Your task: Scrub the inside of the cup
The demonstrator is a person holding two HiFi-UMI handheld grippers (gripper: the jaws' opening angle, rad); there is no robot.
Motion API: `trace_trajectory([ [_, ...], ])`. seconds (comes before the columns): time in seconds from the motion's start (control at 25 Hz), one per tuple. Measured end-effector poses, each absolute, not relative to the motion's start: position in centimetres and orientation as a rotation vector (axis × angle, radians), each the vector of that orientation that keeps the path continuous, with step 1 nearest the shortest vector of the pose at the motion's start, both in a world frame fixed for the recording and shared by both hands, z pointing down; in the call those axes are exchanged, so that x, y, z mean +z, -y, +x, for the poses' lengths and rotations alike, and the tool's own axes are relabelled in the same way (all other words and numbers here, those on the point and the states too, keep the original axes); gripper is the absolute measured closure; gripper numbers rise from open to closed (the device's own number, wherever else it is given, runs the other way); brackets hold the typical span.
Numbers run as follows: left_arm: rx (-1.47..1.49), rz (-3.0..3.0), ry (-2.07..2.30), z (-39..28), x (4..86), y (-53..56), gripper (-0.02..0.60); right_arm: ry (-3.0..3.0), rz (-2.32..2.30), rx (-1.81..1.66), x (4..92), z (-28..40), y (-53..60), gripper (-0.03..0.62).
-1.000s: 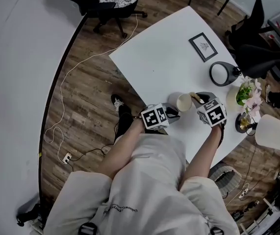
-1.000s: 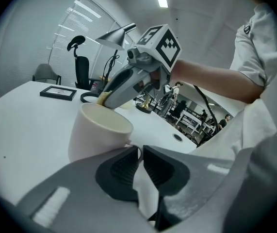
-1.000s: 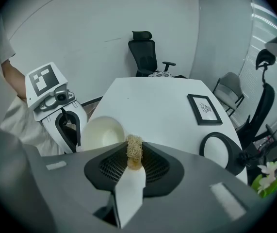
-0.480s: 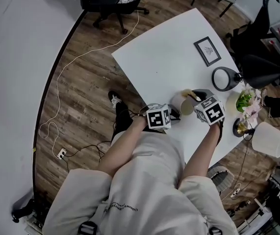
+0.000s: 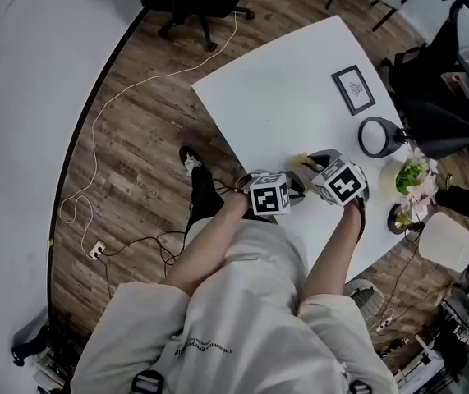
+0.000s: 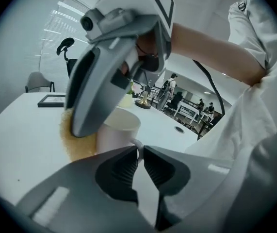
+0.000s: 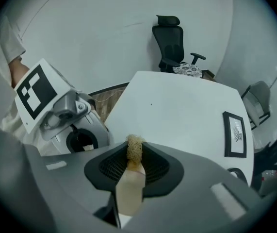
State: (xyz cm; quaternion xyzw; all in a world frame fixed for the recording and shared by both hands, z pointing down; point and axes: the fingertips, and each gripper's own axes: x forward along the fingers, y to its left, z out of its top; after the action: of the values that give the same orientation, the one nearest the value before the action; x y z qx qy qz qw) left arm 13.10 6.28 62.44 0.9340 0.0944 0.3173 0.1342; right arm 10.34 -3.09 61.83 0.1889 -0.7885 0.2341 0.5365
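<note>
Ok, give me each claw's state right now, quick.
Left claw: closed on the cup, by its handle.
Right claw: closed on the scrubber.

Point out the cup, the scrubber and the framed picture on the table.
pale cream ceramic cup point(image 6: 117, 139): left gripper view, on its outer wall below the rim.
tan fibrous scrubber point(image 7: 135, 147): right gripper view, on the fibrous tuft at its tip.
black-framed picture point(image 5: 354, 89): head view, on the middle of the print.
</note>
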Motion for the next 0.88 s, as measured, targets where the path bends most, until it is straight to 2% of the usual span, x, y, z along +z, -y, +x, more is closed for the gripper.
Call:
trace_trajectory([
  [0.48,0.893,2.77,-0.004,12.6,62.5,-3.2,0.54,1.8,0.367,0.661,62.1,9.7,1.2,0.49],
  [0.88,0.897,2.772,-0.003,12.3,62.7,-3.4,0.542,1.763,0.676,0.536,62.3,13.2,5.5,0.49],
])
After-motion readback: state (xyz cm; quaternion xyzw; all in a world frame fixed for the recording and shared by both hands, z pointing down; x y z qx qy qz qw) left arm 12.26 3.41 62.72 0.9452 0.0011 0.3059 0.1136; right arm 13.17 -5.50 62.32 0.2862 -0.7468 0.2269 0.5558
